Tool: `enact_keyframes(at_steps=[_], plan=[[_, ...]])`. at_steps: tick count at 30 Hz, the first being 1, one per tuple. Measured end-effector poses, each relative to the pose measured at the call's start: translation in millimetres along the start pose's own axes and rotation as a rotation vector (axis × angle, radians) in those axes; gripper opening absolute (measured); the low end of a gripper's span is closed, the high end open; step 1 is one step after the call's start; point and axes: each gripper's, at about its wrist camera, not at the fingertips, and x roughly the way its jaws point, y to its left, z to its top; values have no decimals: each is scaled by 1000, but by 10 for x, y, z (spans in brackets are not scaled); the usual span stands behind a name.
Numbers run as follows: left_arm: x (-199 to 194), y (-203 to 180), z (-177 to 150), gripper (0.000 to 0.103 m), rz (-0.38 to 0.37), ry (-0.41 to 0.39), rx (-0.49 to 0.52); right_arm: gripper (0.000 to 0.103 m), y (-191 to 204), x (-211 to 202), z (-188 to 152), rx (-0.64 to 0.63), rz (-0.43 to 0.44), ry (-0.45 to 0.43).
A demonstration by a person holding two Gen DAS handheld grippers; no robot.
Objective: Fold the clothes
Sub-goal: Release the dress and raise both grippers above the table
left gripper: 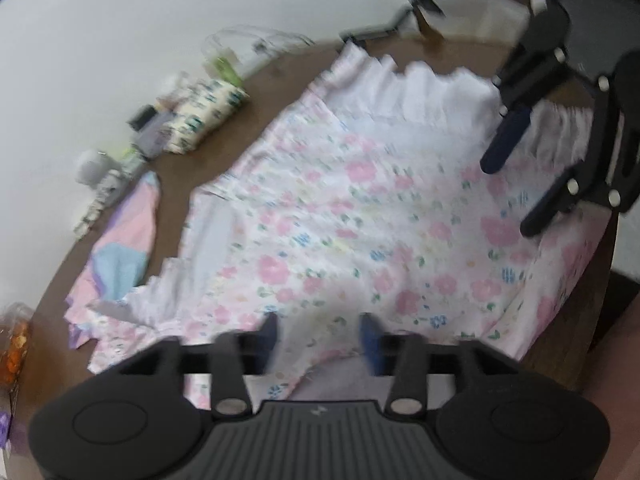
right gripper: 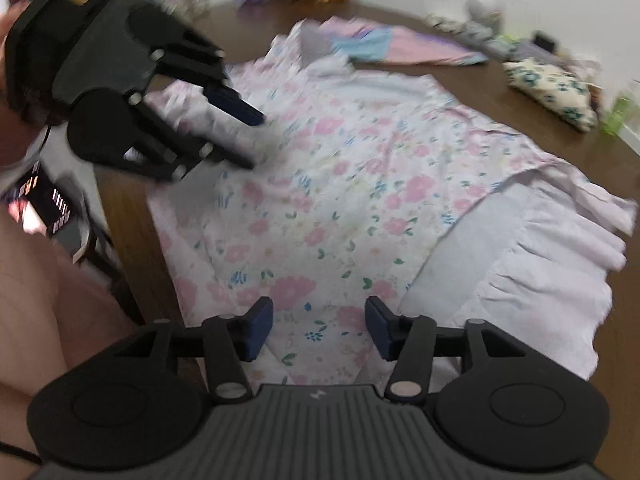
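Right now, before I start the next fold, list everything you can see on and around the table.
floral garment: one, white with pink and blue flowers, spread flat mid-table, ruffled hem to one side
pastel cloth: one, pink, blue and lilac, beyond the garment
patterned pouch: one, cream with dark flowers, near the wall
small clutter: several, blurred, along the wall
table: one, brown wood
left gripper: open, above the garment
right gripper: open, above the garment

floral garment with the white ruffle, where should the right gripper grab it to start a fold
Judging from the views, grip the white ruffled hem at its outer corner, coming in low from the table's bare side. The floral garment lies flat, so only edges offer something to pinch. The right gripper hovers open nearby.
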Motion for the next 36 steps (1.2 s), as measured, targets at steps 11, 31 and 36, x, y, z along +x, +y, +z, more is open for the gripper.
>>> enact_keyframes(at_steps=[11,31,36], plan=[[-810,165,-671,99,175,-148,-482,103,184,-633,-418,267,-180,-292],[-1250,-367,-1256,99,209,-165,-675,103,788,-607,-693,382,-377,-255],[-1288,-436,-1330,99,202,-174,-683,103,903,-613,-665,351,-356,-224]])
